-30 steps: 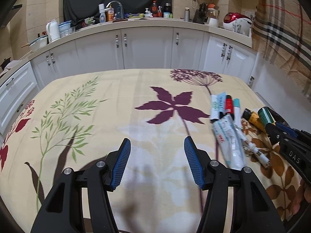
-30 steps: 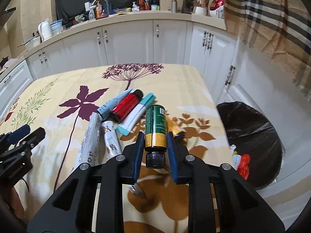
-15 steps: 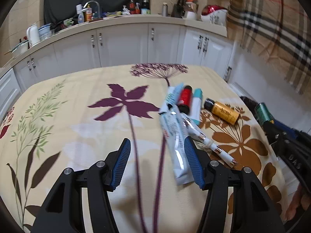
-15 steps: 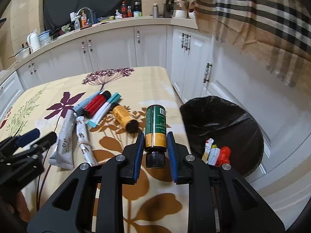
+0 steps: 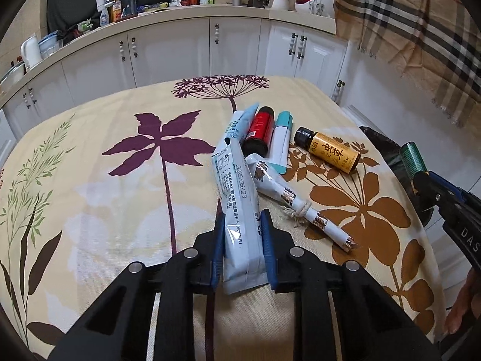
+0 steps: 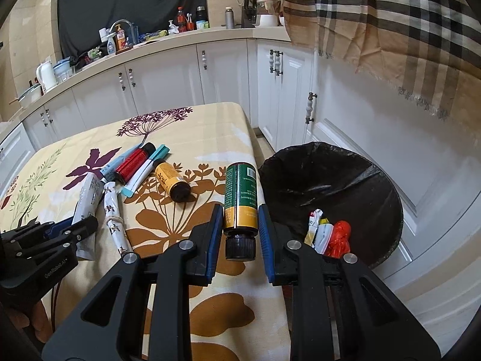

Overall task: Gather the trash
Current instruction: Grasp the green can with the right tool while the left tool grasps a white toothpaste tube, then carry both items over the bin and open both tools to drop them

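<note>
Your left gripper (image 5: 242, 240), low in the centre of its view, has its fingers clamped on the near end of the pale tube (image 5: 237, 198), which lies on the floral cloth (image 5: 120, 186) with its far end against the red bottle (image 5: 258, 131). To its right lie the roll (image 5: 288, 198) and yellow bottle (image 5: 329, 152). Your right gripper (image 6: 240, 234) is closed on the green bottle (image 6: 240, 195), held cap towards you at the table edge, with the black bin (image 6: 336, 180) at frame right.
</note>
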A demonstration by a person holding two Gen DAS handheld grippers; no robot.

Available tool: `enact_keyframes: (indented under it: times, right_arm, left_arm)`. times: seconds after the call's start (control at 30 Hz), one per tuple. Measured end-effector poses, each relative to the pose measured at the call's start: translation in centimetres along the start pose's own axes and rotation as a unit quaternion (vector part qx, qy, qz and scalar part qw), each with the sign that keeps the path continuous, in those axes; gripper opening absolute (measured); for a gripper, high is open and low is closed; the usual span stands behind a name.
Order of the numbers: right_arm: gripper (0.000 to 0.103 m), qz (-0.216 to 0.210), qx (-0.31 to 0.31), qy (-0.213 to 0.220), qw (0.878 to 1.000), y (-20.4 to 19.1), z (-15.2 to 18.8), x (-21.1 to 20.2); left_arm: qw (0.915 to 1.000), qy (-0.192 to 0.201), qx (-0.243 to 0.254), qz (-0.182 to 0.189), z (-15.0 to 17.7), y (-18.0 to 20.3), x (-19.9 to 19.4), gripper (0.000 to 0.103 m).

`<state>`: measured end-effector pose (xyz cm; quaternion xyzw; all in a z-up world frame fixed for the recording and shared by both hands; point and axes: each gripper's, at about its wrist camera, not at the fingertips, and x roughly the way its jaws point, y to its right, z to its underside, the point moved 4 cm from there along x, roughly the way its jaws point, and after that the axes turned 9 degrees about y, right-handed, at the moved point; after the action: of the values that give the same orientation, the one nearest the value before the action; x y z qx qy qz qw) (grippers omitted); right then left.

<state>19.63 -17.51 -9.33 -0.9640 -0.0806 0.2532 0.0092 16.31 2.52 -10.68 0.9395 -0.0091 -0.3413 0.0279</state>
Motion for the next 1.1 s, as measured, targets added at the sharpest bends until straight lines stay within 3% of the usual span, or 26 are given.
enact_keyframes:
  times: [0.3,0.63,0.87,1.1]
  right_arm:
    - [0.023,0.01,0.003,0.025,1.0,0.9,-0.9,-1.0]
    - [0.023,0.058,0.003,0.069,0.996,4.5,-3.6,-1.7]
    - [0.023,0.091,0.012,0.084,0.992,7.9,-4.8,-1.0]
    - [0.023,0.112,0.026,0.084,0.99,10.7,-4.9,0.4]
  left_arm:
    - [0.9986,0.05,0.018,-0.005,-1.2,0.6,-2.6,0.023]
    - [0.9916,0.107,0.048,0.056,-6.2,6.0,-2.9,0.023]
    - [0.9862,0.111,0.084,0.089,-7.7,11.5,-0.8,0.023]
    - [0.9838,0.097,0.115,0.097,-8.3,15.7,2.5,0.023]
